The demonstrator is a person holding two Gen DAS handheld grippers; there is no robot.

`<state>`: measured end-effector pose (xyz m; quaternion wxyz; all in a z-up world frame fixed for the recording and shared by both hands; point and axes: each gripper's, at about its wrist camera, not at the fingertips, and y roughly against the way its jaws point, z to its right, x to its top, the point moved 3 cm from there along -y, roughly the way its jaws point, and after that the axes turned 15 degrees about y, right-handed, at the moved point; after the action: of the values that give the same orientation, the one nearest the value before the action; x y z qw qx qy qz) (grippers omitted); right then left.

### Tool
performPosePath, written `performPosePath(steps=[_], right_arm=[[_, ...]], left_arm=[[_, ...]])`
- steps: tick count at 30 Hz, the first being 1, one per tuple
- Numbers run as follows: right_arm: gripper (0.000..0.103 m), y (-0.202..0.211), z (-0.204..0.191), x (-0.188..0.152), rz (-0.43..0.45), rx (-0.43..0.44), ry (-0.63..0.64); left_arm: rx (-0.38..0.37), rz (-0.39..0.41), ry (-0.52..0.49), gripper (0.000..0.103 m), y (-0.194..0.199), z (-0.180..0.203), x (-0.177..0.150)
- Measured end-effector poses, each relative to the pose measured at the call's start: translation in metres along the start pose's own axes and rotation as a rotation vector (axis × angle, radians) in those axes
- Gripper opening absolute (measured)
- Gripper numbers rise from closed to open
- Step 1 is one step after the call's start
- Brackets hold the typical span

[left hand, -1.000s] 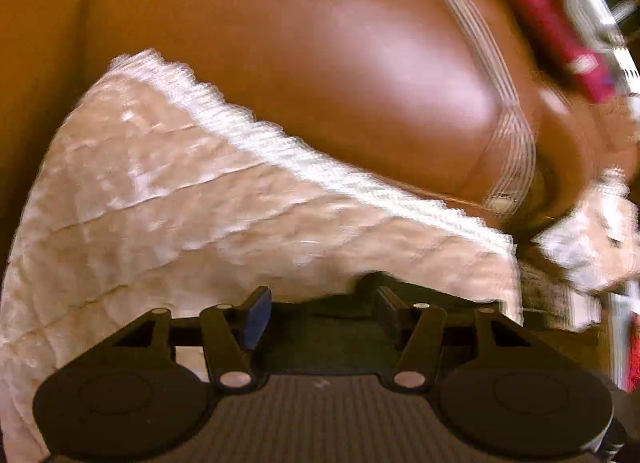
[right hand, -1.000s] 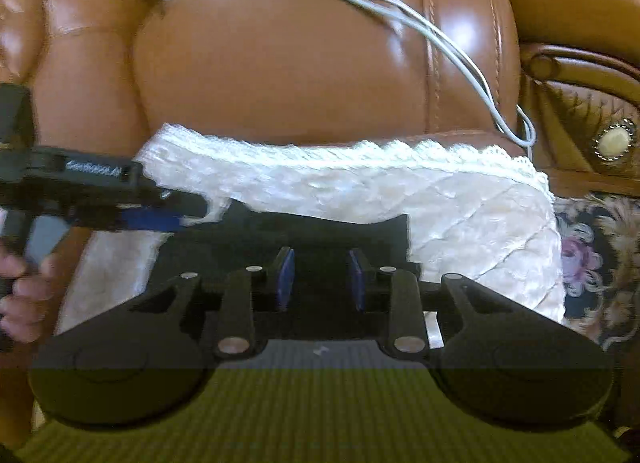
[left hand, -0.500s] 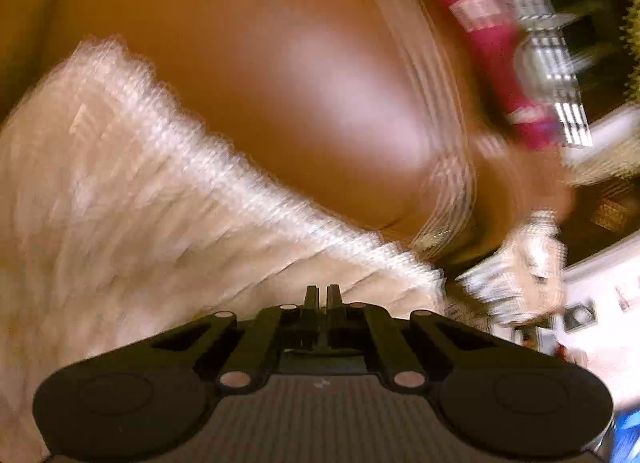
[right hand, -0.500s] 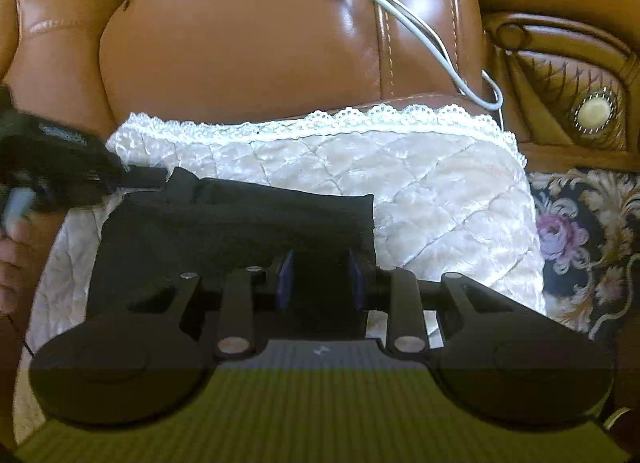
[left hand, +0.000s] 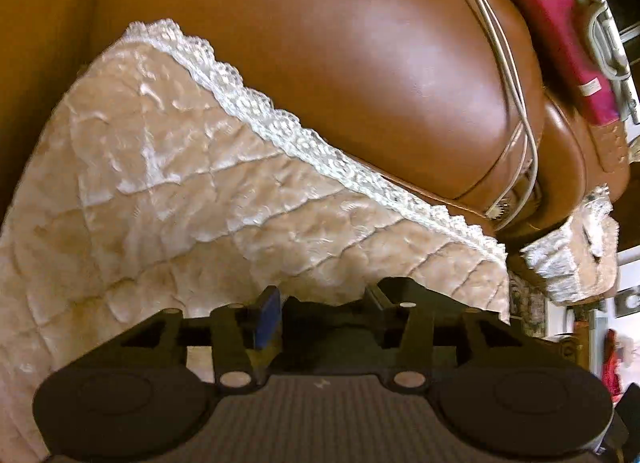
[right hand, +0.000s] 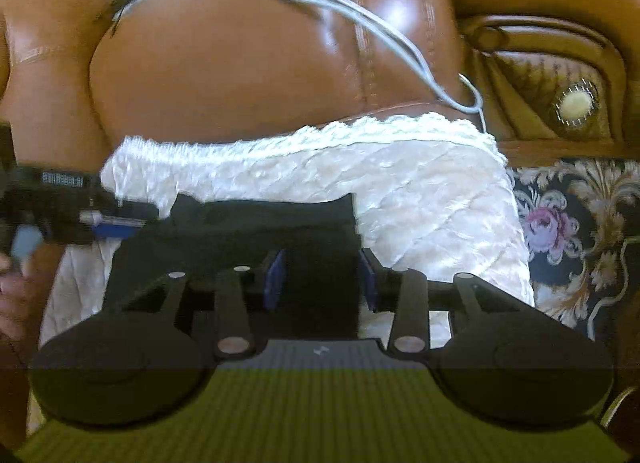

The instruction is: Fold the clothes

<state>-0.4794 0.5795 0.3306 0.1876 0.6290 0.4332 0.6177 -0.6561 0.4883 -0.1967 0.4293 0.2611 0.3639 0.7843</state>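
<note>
Your dark garment (right hand: 256,231) lies flat on the quilted seat cover (right hand: 432,199), just ahead of and between the tips of your right gripper (right hand: 322,277). It looks like a compact rectangle with a fairly straight far edge, so I judge at least one fold is in, though I cannot tell how many layers there are or whether another fold is wanted. The right gripper's fingers stand apart with dark cloth in the gap between the blue pads (right hand: 275,279); they do not appear to pinch it. Your left gripper (left hand: 324,303) is likewise spread wide, with a little dark cloth just beyond and between its tips, and nothing clamped. In the right wrist view the left gripper (right hand: 116,223) reaches in from the left of your fingers, its tip touching or just beside the garment's far left corner; blur hides which. What seems left is squaring that corner, smoothing, and perhaps one more fold. For room, the cover runs well ahead of the fingers up to its lace edge (left hand: 256,111), where the leather backrest (left hand: 360,63) rises, so forward travel ends there. To the right of the right fingers the cover drops off toward the floral carpet (right hand: 568,223). A white cable (right hand: 384,27) drapes over the backrest, well clear of the cloth.
</note>
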Motion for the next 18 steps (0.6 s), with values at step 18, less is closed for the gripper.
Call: performPosePath(steps=[18], right_arm=[[0.047, 0.03, -0.027, -0.036, -0.045, 0.133, 0.155]], left_arm=[[0.028, 0.076, -0.261, 0.058, 0.05, 0.044, -0.056]])
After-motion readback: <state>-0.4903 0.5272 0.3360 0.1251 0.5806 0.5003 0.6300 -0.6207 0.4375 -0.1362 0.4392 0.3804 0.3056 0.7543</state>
